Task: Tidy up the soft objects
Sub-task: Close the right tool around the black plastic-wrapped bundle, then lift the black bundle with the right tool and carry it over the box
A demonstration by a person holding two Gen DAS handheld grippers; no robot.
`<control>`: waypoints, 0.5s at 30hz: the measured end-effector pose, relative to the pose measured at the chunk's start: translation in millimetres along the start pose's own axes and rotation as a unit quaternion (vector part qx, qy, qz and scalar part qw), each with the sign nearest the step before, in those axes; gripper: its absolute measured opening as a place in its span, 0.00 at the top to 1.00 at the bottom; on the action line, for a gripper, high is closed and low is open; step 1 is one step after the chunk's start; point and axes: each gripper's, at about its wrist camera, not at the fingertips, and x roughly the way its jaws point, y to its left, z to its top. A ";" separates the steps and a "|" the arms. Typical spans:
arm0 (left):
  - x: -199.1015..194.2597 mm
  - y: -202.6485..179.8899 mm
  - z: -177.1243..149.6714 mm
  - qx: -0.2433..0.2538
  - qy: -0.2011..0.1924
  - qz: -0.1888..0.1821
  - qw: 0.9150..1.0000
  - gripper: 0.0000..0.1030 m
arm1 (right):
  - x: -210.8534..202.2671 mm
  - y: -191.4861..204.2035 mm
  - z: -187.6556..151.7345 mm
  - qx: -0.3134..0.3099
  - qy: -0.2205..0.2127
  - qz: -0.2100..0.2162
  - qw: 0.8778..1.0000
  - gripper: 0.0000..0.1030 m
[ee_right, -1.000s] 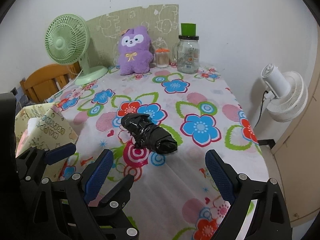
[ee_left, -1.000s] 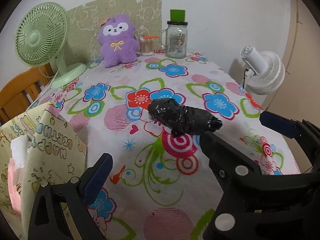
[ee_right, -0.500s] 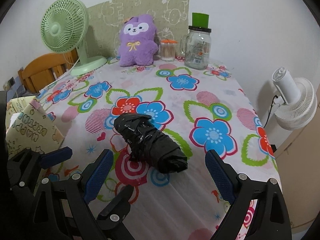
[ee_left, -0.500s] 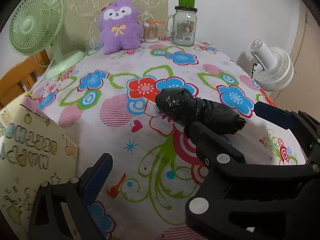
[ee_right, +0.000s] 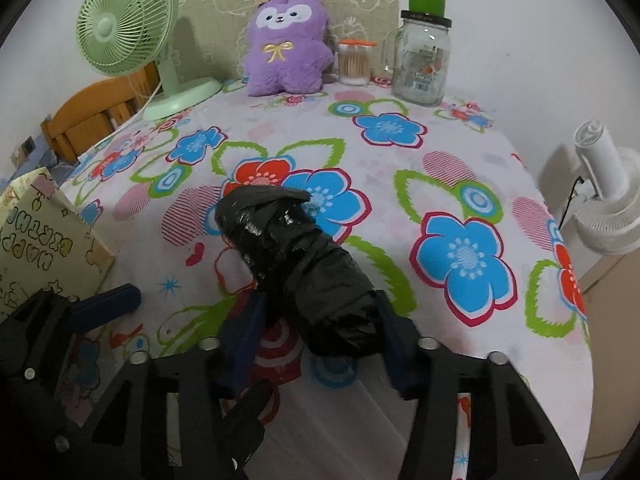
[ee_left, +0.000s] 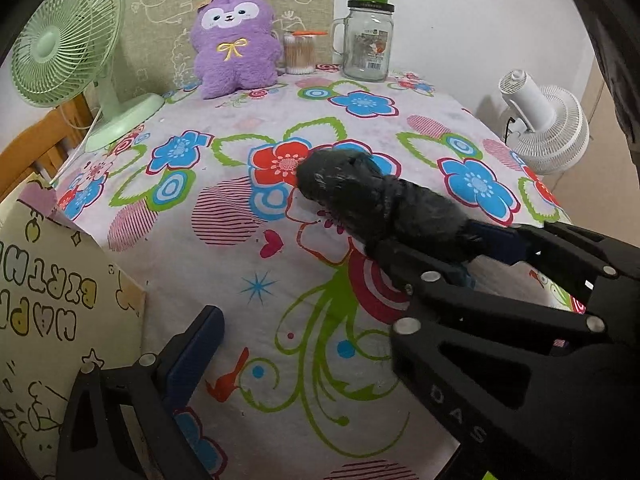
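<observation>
A soft bundle wrapped in black plastic (ee_right: 296, 268) lies mid-table on the flowered cloth; it also shows in the left wrist view (ee_left: 376, 204). My right gripper (ee_right: 320, 336) has closed its blue pads on the bundle's near end, one on each side. In the left wrist view the right gripper (ee_left: 476, 248) grips that end. My left gripper (ee_left: 304, 344) is open and empty, low over the table's near left; its right finger is hidden behind the right gripper. A purple plush toy (ee_right: 288, 44) sits at the table's back.
A green desk fan (ee_right: 132, 36) stands back left. A glass jar (ee_right: 424, 60) with green lid and a toothpick holder (ee_right: 354, 64) stand beside the plush. A "happy birthday" paper bag (ee_left: 44, 312) is at near left. A white fan (ee_right: 608, 200) stands off the table's right edge.
Both grippers moved forward toward the black bundle. The right gripper's fingers closed from wide open onto the bundle's near end. The left gripper stayed open.
</observation>
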 end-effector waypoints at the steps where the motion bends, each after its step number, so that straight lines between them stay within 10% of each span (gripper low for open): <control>1: 0.1 -0.2 -0.1 0.001 0.000 -0.001 1.000 0.01 | -0.8 0.8 -0.4 -0.001 0.001 0.004 1.000 0.61; 15: -9.6 -7.4 -8.6 0.038 0.000 -0.014 0.999 0.02 | -21.4 0.0 -18.5 0.040 0.003 0.011 0.999 0.70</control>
